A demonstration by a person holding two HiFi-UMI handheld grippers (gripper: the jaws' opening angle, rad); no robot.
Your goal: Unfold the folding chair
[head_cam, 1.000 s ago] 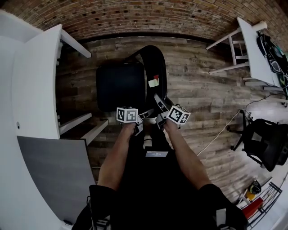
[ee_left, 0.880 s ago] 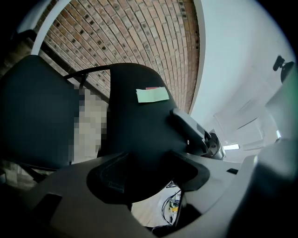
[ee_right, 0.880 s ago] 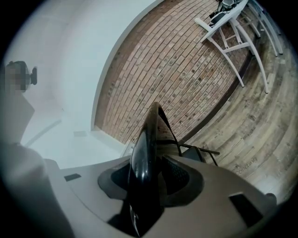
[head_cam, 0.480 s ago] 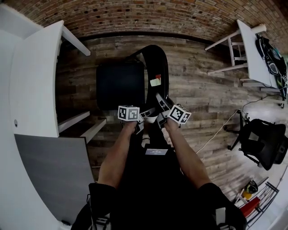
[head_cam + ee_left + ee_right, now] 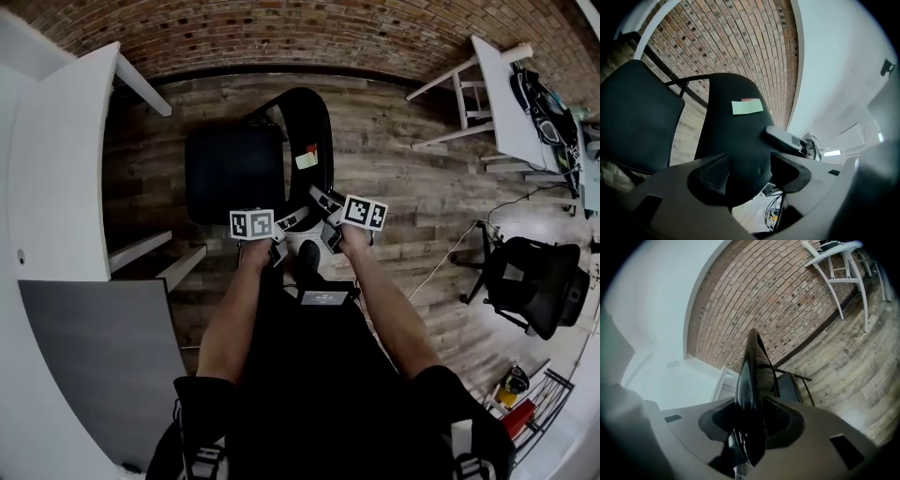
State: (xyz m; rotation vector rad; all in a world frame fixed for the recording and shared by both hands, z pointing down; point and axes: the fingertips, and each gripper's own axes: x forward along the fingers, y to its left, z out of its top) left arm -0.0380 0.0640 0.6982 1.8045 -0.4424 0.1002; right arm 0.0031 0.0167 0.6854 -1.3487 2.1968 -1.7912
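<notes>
The chair [image 5: 267,155] stands on the floor [image 5: 403,169] with its seat [image 5: 230,178] down, apparently open, and with the left gripper [image 5: 750,171] and right gripper [image 5: 750,420] jaws clamped on its backrest [image 5: 307,127], I judge only release remains.

The left gripper [image 5: 750,172] is gripping the black backrest [image 5: 733,136], which is carrying a green sticker [image 5: 747,107]. The seat [image 5: 637,122] is sitting left, below a brick wall [image 5: 731,47].
</notes>
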